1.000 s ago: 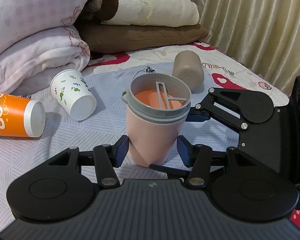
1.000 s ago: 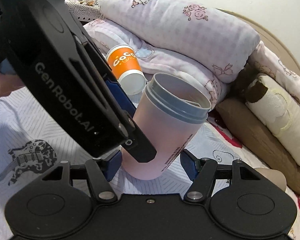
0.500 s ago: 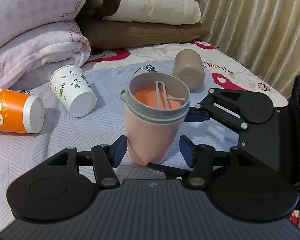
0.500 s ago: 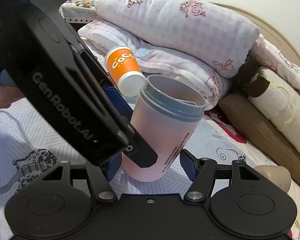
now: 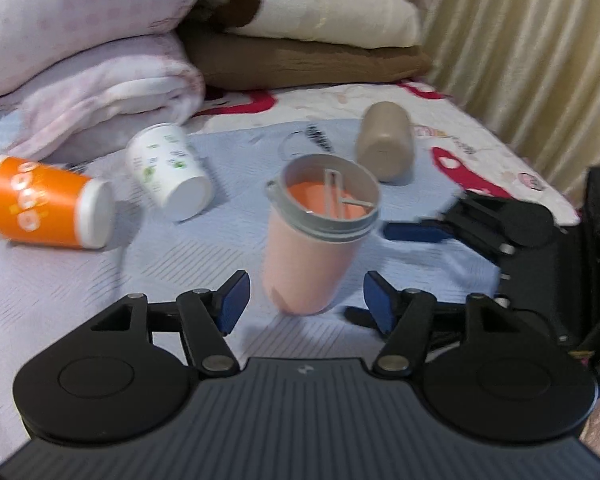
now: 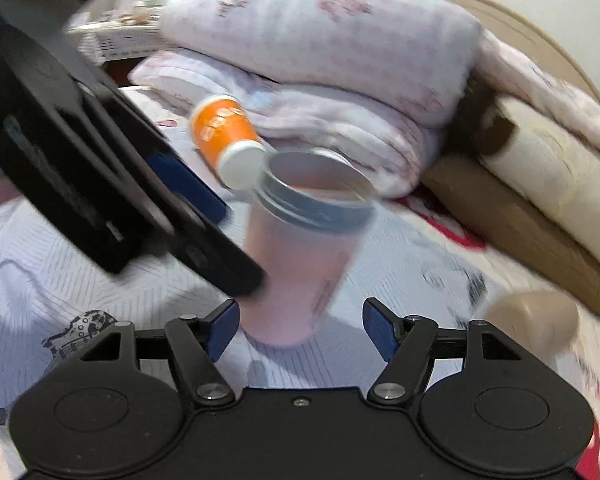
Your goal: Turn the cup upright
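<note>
A pink cup with a grey rim stands upright on the blue bedspread, open end up; it also shows in the right wrist view. My left gripper is open, its blue pads on either side of the cup's base and clear of it. My right gripper is open too, with the cup just ahead between its fingers. The right gripper's body shows at the right of the left wrist view. The left gripper's body fills the left of the right wrist view.
An orange paper cup, a white leaf-print cup and a brown cup lie on their sides on the bed. Folded quilts and pillows are stacked behind. A curtain hangs at the right.
Both grippers have drawn back from the pink cup and their pads stand wider apart. The cup stays upright. The current frames are motion-blurred.
</note>
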A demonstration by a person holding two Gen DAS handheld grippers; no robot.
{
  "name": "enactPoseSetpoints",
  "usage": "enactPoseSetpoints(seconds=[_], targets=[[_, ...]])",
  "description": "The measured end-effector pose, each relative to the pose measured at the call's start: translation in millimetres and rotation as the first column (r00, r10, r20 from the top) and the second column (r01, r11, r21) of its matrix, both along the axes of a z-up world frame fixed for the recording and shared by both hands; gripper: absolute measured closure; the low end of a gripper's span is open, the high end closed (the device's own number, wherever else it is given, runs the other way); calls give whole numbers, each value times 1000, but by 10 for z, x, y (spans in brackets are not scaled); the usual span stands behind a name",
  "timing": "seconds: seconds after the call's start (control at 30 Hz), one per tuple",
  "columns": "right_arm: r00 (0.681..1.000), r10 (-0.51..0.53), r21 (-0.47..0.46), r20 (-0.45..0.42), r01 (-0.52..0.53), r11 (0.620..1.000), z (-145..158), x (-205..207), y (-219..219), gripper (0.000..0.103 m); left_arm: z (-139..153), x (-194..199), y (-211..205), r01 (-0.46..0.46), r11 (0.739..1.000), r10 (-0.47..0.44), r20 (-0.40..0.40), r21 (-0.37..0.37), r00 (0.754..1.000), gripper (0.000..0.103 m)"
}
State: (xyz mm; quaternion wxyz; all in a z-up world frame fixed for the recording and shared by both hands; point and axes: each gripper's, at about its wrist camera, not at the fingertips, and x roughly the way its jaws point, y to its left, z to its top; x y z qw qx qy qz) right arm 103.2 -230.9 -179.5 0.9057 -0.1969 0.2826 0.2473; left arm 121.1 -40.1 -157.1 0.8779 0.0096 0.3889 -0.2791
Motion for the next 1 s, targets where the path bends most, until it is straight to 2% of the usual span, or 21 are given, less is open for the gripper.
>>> enactPoseSetpoints(seconds=[0.1,0.3,0.43,0.6,0.77,1.0], targets=[[998,-40,26,-48,41,999,84,-80,-147,29,113,-92,42,-34,999,34,-5,9,999,41],[985,-121,164,-121,140,977,384,-196,-396,29,394,-317,43,-95,995,95,-44,3,994,39],[973,-161,228,-163,196,954,525,-255,-483,29,583,-402,28,-140,989,143,-62,42,988,37],[967,-218,214,-131,242,946,739,-435,-467,29,874,-510,77,-195,980,196,-41,34,980,34],[957,-255,247,-142,283,927,1009,-574,-494,29,1111,-627,112,-239,970,240,-33,36,970,31],[947,-295,285,-126,319,904,1434,-794,-499,29,1256,-850,175,-285,958,286,-28,38,958,28]])
